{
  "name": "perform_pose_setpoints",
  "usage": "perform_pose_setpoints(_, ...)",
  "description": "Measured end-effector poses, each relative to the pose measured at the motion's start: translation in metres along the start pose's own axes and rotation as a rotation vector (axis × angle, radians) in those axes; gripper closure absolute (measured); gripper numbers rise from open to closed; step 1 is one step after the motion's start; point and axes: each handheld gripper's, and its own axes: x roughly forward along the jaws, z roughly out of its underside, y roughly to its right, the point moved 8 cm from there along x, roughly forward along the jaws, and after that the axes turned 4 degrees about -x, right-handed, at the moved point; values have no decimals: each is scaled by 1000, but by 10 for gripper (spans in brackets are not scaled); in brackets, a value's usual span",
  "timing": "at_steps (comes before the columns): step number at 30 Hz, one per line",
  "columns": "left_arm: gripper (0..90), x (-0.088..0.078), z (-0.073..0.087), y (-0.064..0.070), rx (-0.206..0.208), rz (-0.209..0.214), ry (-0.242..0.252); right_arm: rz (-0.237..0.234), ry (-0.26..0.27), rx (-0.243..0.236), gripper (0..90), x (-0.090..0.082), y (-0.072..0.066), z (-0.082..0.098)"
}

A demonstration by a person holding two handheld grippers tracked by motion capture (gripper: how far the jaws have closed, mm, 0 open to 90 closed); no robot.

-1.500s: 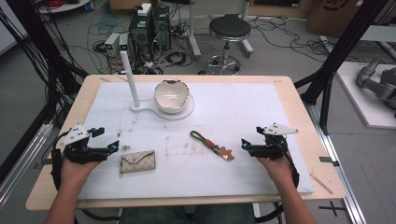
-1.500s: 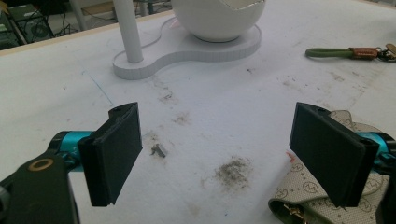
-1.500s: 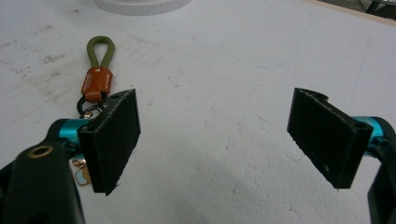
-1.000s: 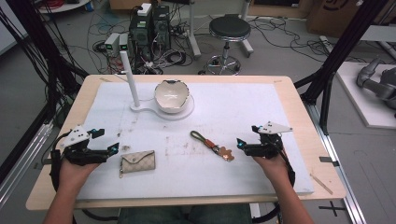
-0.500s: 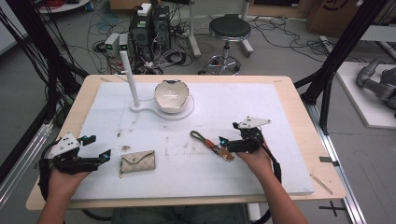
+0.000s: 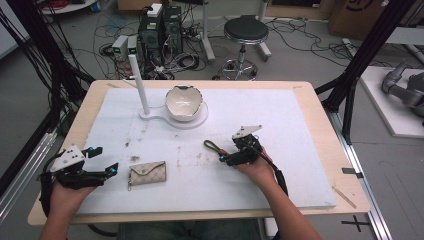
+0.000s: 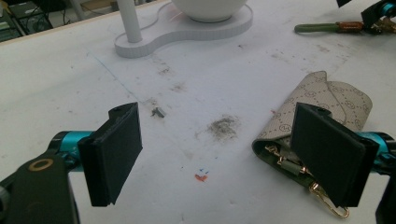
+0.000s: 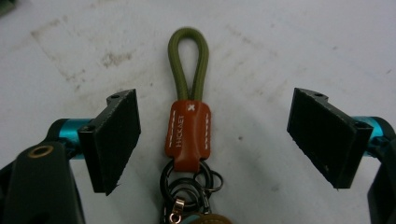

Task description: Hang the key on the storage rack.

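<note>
The white mat (image 6: 300, 150) covers most of the table in front of me. Toward its far side stands a white stand (image 6: 150, 112) with a post and a cracked bowl (image 6: 184, 102). My left gripper (image 6: 102, 170) rests at the near left with its jaws spread wide and nothing between them; the beige pouch (image 6: 147, 173) lies just beside its right jaw. My right gripper (image 8: 215, 140) is also wide apart, holding nothing, and the keychain (image 8: 188, 135) lies flat midway between its jaws, green loop pointing away from me.
</note>
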Motion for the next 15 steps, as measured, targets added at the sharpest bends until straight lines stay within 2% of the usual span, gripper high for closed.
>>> perform_pose_setpoints(1,168,1,0,1,-2,3,1,-3,-47,8,242,4,-1,5)
perform_pose_setpoints(3,168,1,0,1,5,6,0,-8,-83,3,315,5,0,9)
perform_pose_setpoints(5,168,2,0,2,6,7,-1,-2,-79,1,338,4,1,9)
perform_pose_setpoints(6,168,2,-1,2,4,8,1,8,-83,1,384,3,1,9)
perform_pose_setpoints(8,168,3,0,2,5,10,-2,8,-86,2,397,3,1,9)
perform_pose_setpoints(10,168,4,0,3,7,12,-5,3,-86,-27,485,2,-1,9)
perform_pose_setpoints(11,168,4,0,3,4,11,-2,3,-86,-27,485,2,-1,9)
perform_pose_setpoints(12,168,5,0,3,7,12,-5,1,-89,-40,542,1,-6,8)
perform_pose_setpoints(15,168,5,0,3,9,12,-8,-2,-85,-56,572,1,-6,8)
